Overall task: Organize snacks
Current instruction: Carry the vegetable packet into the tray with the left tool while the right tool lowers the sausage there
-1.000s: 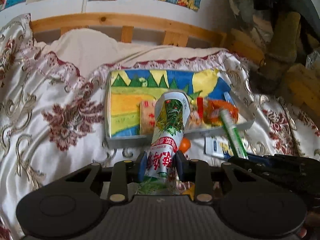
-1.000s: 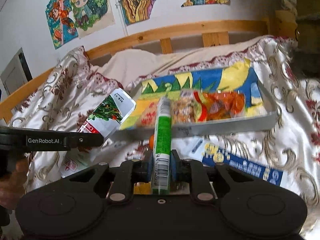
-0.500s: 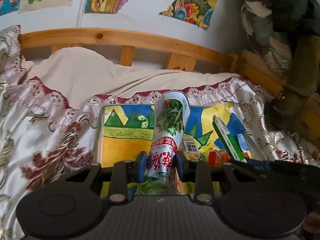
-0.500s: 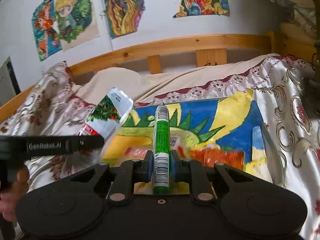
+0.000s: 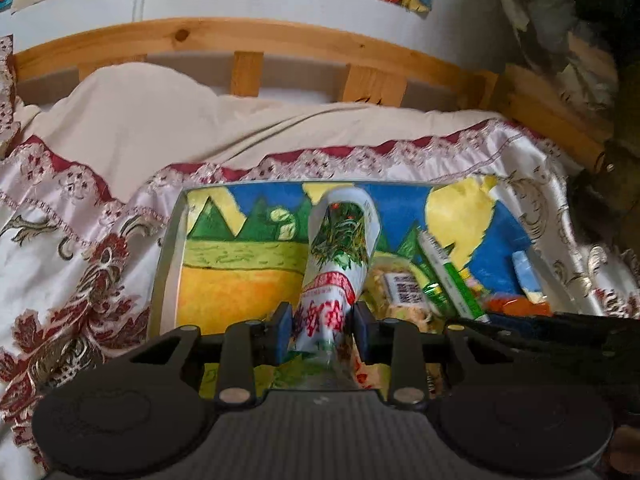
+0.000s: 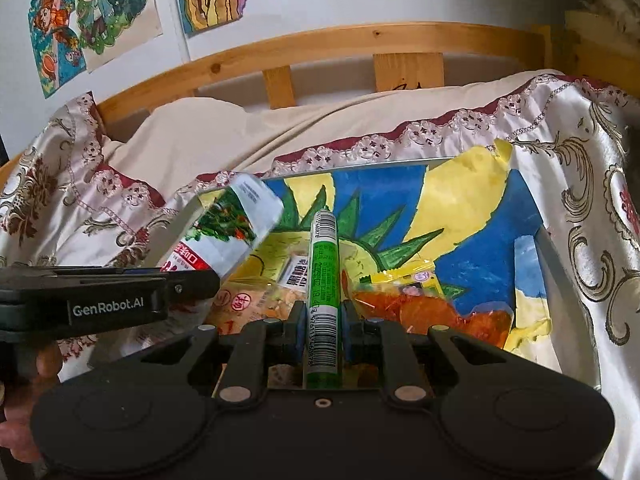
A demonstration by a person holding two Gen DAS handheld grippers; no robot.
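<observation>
My left gripper (image 5: 323, 332) holds a white and green snack packet (image 5: 340, 248) upright-tilted over the painted tray (image 5: 172, 248). Its jaws are beginning to open, with the pads still against the packet. My right gripper (image 6: 323, 332) is shut on a thin green snack stick (image 6: 325, 256) that points forward over the same tray (image 6: 548, 248). In the right wrist view the left gripper (image 6: 200, 280) and its packet (image 6: 232, 220) hang to the left. The left wrist view has the green stick (image 5: 452, 280) at the right. Orange (image 6: 420, 312) and yellow (image 6: 404, 278) packets lie in the tray below.
The tray rests on a patterned satin bedspread (image 5: 80, 264). Behind it are a cream pillow (image 5: 160, 120) and a wooden bed rail (image 5: 248, 36), with drawings on the wall (image 6: 96, 16). A hand (image 6: 24, 420) holds the left gripper's handle.
Both grippers have moved forward with their snacks, from before the tray's near wall to over its inside. The tray now looms larger, and the items in front of it have dropped out of view.
</observation>
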